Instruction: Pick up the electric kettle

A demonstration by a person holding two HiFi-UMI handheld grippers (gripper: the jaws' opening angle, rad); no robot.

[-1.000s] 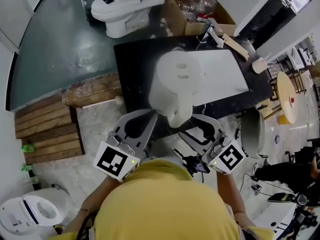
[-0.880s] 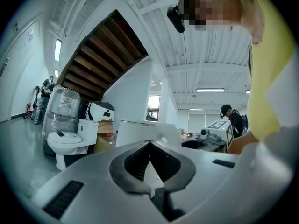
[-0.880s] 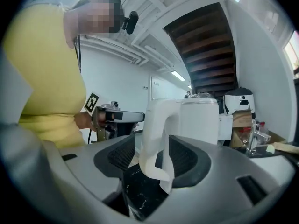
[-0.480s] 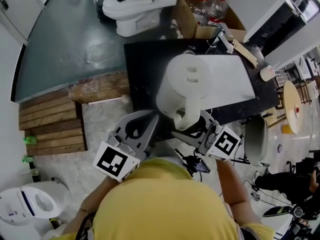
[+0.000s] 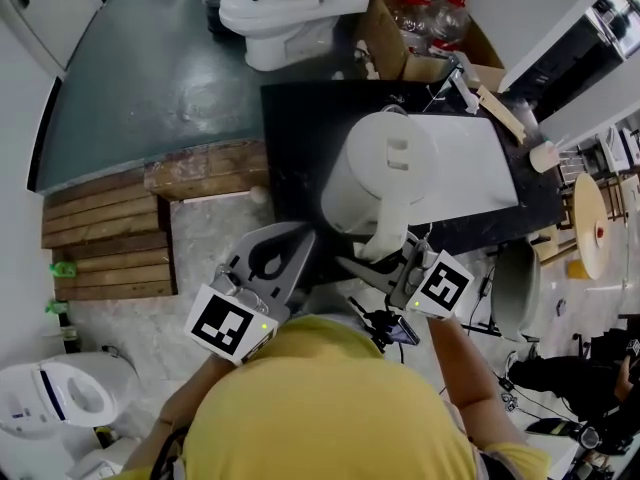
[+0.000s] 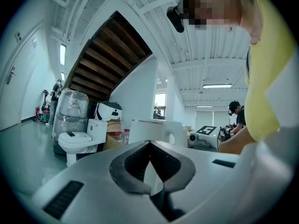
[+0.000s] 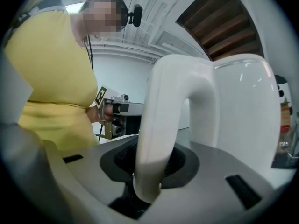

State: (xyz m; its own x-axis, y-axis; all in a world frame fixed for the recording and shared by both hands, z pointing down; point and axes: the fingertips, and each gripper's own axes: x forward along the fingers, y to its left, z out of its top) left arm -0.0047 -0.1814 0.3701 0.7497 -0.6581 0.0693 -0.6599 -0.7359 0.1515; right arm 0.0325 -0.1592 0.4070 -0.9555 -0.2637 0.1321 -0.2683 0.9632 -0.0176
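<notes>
- Right gripper view has the electric kettle (image 7: 243, 106) close up; its arched handle (image 7: 163, 111) runs down between the pads of the right tongs (image 7: 150, 164); those tongs have just been closing and now look clenched on the handle's lower end.
- Securing the grasp before the lift is, as I judge it, the step in hand; the hold sits low on the handle, so the body will likely want to swing or tip away from the tongs; a firm squeeze and a slow, straight rise should keep it upright, all the more if there is water inside, which no view shows.
- All white, the kettle is a squat, tapering jug with a flat lid and a small raised tab on top; its walls are smooth and glossy, so the handle looks the only sound place to hold.
- It stands upright at the near edge of the black counter (image 5: 300, 138), partly on a white slab (image 5: 470, 163), with its handle turned toward the person.
- Left tongs (image 5: 298, 246) hang just beside the kettle and clear of it, tips pressed together on nothing; they could steady the body if it sways.
- Beyond the counter stand a toilet (image 5: 275, 8) and a cardboard box (image 5: 400, 53) with bottles.
</notes>
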